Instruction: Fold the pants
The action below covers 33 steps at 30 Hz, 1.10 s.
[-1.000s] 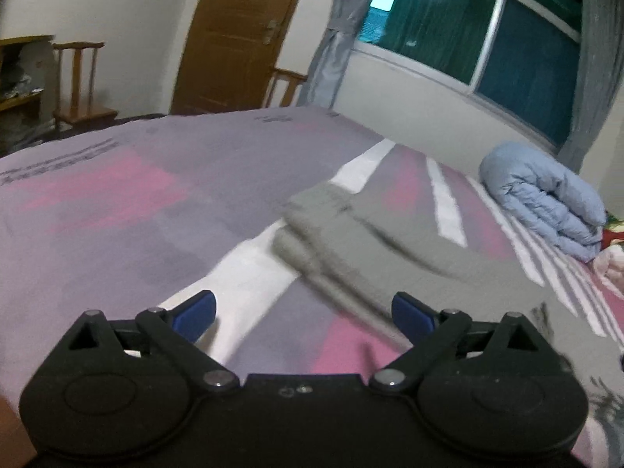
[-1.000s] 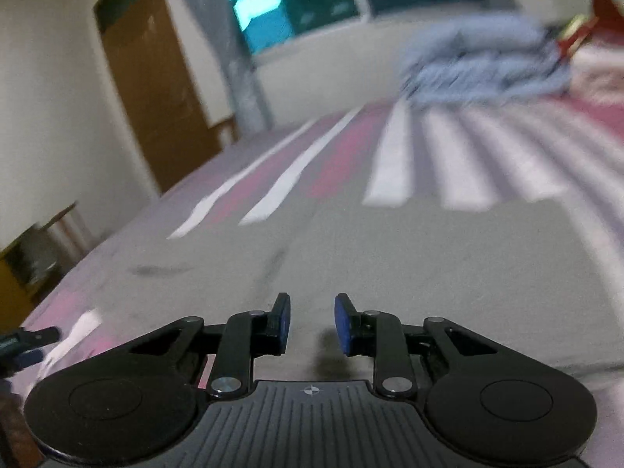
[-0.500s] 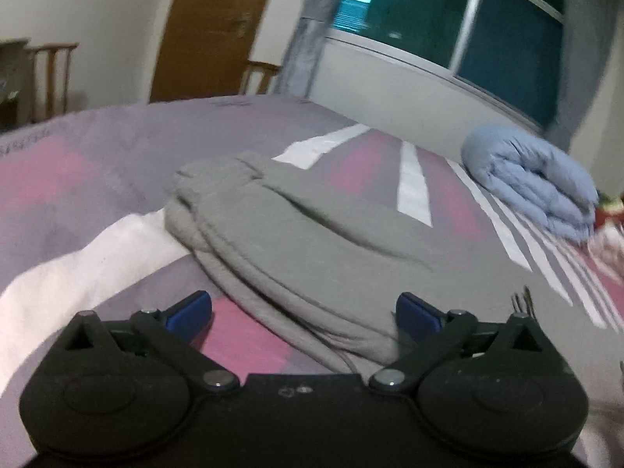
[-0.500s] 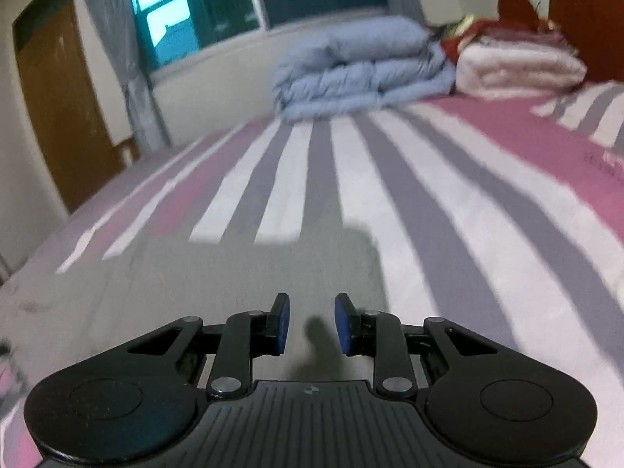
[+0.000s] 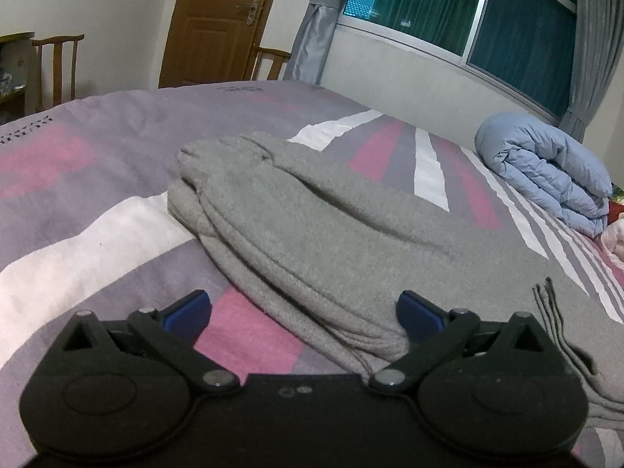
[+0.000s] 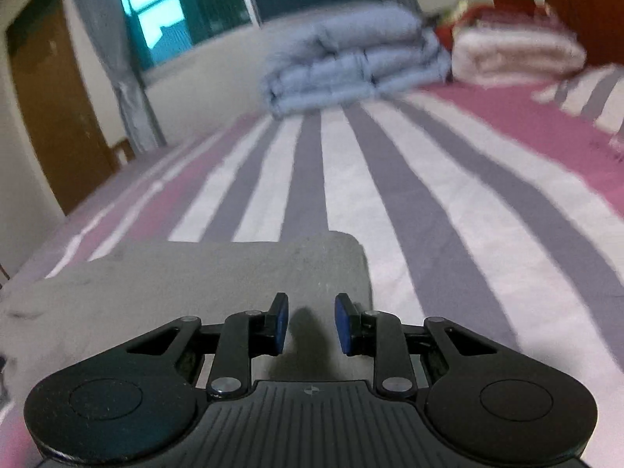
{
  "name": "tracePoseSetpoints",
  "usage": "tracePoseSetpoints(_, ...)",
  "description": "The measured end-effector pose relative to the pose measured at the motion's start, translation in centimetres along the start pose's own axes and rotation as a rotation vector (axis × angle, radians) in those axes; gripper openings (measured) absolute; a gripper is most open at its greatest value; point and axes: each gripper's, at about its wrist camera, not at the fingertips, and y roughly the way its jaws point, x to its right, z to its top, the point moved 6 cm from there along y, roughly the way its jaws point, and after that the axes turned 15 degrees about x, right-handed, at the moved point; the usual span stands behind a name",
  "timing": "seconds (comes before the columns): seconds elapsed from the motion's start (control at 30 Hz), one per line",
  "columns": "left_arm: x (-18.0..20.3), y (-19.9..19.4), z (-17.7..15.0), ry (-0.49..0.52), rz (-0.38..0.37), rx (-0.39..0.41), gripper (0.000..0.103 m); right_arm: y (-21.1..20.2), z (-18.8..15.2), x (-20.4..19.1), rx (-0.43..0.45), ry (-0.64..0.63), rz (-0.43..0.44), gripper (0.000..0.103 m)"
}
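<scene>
Grey pants [image 5: 312, 226] lie on the striped bed, folded lengthwise, with the bunched waistband end at the far left. My left gripper [image 5: 302, 312] is wide open and low over the near edge of the pants, holding nothing. In the right wrist view the pants [image 6: 218, 277] end in a rounded corner just ahead. My right gripper [image 6: 311, 323] hovers over that corner with its jaws a little apart and empty.
A folded blue duvet [image 5: 546, 171] lies at the far right of the bed, also in the right wrist view [image 6: 351, 58], beside a pink folded blanket [image 6: 514, 54]. The bedspread [image 5: 78, 202] spreads to the left. Wooden chairs [image 5: 54, 66] and a door [image 5: 218, 19] stand beyond.
My left gripper has swung right and closer, so the pants now fill its view. My right gripper has turned right from the middle of the pants to their corner. Both jaw openings are unchanged.
</scene>
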Motion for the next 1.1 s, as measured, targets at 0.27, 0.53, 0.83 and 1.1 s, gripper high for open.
tracePoseSetpoints(0.27, -2.1, -0.8, 0.9, -0.114, -0.013, 0.037, 0.094, -5.6, 0.4, -0.6, 0.096, -0.010, -0.029, 0.030)
tracePoseSetpoints(0.53, -6.4, 1.7, 1.5, -0.397, -0.174, -0.031, 0.089, -7.1, 0.7, 1.0, 0.132, 0.099, -0.103, 0.051)
tracePoseSetpoints(0.83, -9.1, 5.8, 1.3, -0.578, -0.271, -0.119, 0.051, -6.2, -0.4, -0.6, 0.134, 0.038, -0.091, 0.051)
tracePoseSetpoints(1.1, -10.4, 9.2, 0.7, -0.731, -0.345, -0.141, 0.036, -5.4, -0.7, -0.3, 0.137, 0.040, -0.098, 0.051)
